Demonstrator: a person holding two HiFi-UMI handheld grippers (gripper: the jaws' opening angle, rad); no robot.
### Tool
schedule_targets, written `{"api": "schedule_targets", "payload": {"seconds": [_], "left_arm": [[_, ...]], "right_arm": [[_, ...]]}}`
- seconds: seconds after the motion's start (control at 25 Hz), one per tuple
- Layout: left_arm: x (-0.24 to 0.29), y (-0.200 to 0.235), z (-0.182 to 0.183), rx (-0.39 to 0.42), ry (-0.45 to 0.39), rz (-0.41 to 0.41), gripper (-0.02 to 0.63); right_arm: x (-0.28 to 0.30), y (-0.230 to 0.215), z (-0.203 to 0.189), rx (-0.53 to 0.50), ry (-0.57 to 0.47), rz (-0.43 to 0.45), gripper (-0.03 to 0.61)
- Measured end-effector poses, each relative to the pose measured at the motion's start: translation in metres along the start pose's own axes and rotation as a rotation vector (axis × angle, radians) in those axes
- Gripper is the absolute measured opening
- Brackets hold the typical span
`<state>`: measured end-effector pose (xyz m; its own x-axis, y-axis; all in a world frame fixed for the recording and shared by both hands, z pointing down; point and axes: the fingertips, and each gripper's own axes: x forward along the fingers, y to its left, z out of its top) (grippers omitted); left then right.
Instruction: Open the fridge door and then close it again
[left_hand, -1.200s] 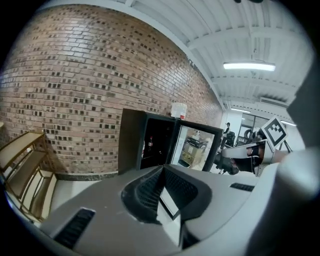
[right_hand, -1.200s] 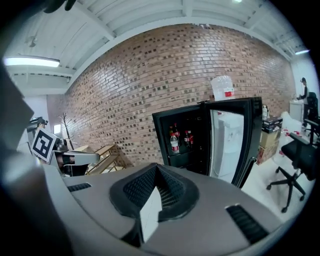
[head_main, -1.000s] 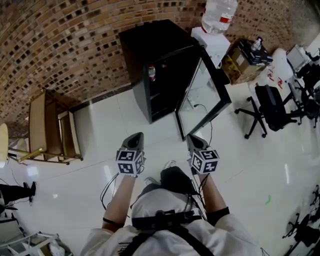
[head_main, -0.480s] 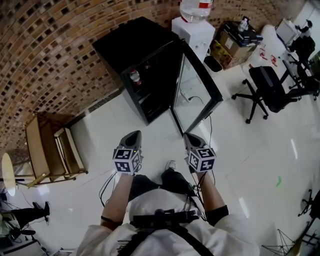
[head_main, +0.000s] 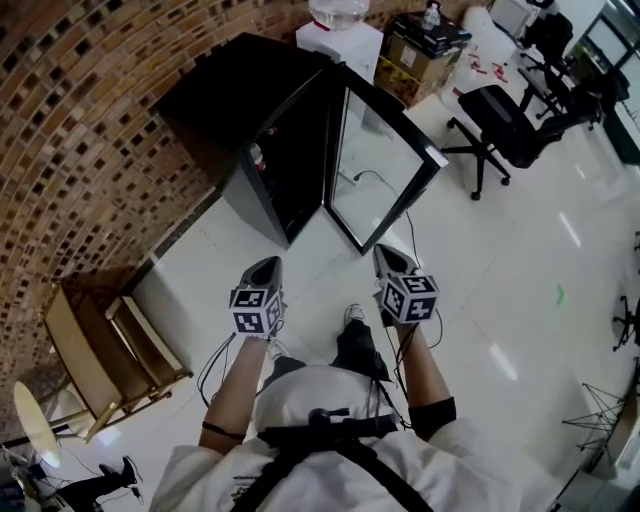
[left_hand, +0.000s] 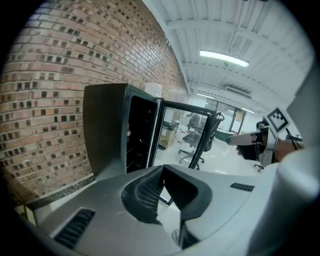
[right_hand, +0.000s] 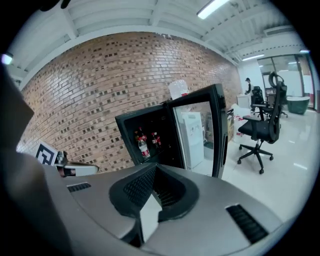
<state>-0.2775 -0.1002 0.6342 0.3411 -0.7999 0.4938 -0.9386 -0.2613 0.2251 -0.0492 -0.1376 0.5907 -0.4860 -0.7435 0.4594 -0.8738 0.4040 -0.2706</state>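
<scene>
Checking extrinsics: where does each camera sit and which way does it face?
Head view: on the person's head, steeply down; arms, torso, left gripper, right gripper, fridge ahead.
Left gripper view: on that gripper, along shut jaws toward the fridge; right gripper at right.
Right gripper view: on that gripper, along shut jaws toward the fridge door; left gripper at left.
Shared: all see the open fridge door.
</scene>
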Motion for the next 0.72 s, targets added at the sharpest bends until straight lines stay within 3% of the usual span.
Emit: {"api": "schedule_targets", "payload": {"seconds": [0.24, 0.4, 0.72], "left_arm": [[-0.006, 0.029, -0.085, 0.065, 0.153, -0.067, 0.000], [-0.020, 0.016, -0.114, 0.049, 0.186, -0.084, 0.000], [0.001, -0.025, -0.116, 0.007, 0.165, -0.066, 0.000]], "right_arm": [[-0.015, 0.035, 0.091, -0.132, -0.117, -0.096, 0.017], [-0.044, 0.035, 0.151, -0.186, -0.191, -0.120, 0.017], [-0.060, -0.005, 0.165, -0.203, -0.208, -0.108, 0.018]]}}
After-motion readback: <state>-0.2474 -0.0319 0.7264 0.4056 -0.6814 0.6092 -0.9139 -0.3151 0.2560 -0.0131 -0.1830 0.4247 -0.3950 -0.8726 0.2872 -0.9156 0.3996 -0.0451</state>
